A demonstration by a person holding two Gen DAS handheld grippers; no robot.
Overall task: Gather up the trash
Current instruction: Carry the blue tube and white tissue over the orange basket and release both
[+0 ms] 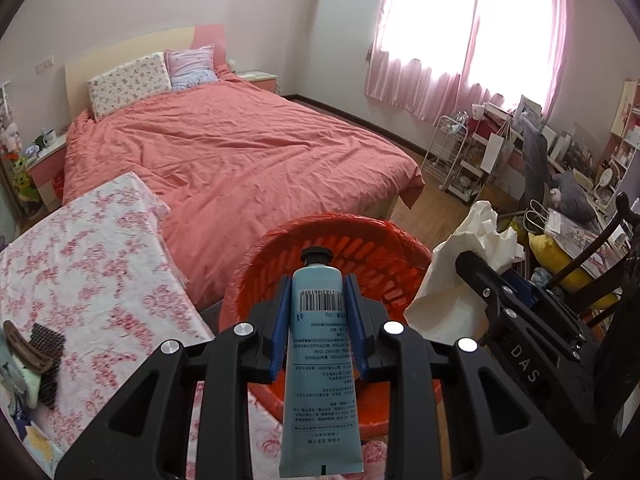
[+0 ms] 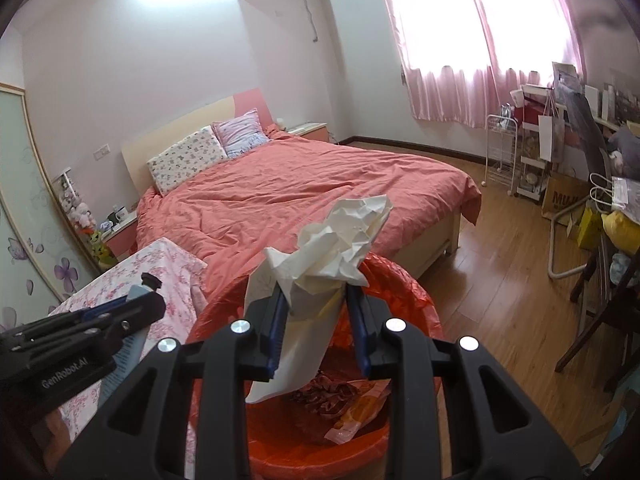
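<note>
My left gripper [image 1: 318, 304] is shut on a light-blue squeeze tube [image 1: 320, 364] with a black cap and a barcode, held over the near rim of an orange bin [image 1: 384, 248] lined with an orange bag. My right gripper [image 2: 316, 308] is shut on a crumpled cream paper wad [image 2: 336, 248], held above the same bin [image 2: 416, 300]. Wrappers and dark scraps [image 2: 344, 400] lie inside the bin. The paper wad [image 1: 460, 272] and right gripper [image 1: 516, 320] show at the right of the left wrist view. The left gripper [image 2: 92, 320] with its tube shows at the left of the right wrist view.
A table with a pink floral cloth [image 1: 80, 264] stands left of the bin, with a hair clip [image 1: 28, 348] on it. A bed with a coral cover [image 1: 224, 152] lies beyond. A dark chair [image 2: 600, 312] and cluttered shelves [image 1: 560, 152] stand to the right on the wooden floor [image 2: 500, 280].
</note>
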